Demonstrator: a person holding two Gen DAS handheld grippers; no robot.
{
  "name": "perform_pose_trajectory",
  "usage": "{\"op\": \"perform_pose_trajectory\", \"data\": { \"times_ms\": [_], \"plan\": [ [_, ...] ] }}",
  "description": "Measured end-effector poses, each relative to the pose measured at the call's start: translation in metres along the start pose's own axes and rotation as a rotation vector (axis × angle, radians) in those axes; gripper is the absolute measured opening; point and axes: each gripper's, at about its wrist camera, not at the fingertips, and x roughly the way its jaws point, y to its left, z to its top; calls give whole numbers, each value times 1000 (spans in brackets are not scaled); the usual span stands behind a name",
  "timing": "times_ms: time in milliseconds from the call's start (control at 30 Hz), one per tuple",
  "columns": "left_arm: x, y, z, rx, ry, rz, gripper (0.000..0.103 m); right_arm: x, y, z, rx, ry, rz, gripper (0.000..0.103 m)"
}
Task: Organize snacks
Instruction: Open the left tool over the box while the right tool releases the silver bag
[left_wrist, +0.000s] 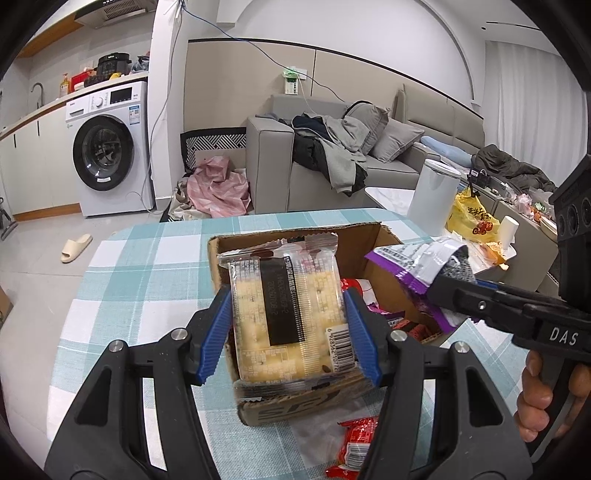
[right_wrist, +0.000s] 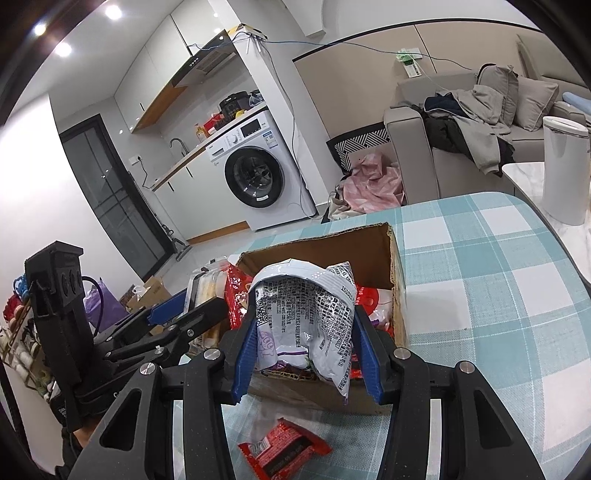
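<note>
Where checked tablecloth (left_wrist: 122, 280) bears cardboard box (right_wrist: 373, 254), washing machine (left_wrist: 110, 147) behind

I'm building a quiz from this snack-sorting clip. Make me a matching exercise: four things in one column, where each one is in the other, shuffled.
Things:
1. cracker pack
2. purple and silver bag
3. red packet
4. cardboard box

Places:
A. lying on the tablecloth in front of the box
B. held in the left gripper
C. standing open on the checked tablecloth, snacks inside
D. held in the right gripper

Pairs: 1-B, 2-D, 3-A, 4-C
</note>
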Motion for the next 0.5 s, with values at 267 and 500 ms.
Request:
{"op": "perform_pose_trajectory", "data": {
  "times_ms": [267,500],
  "plan": [
    [18,-2,-1,21,17,-10,57,12,-4,2,11,13,-13,49],
    [34,-1,-6,17,47,-11,54,17,-5,3,15,12,-32,49]
  ]
}}
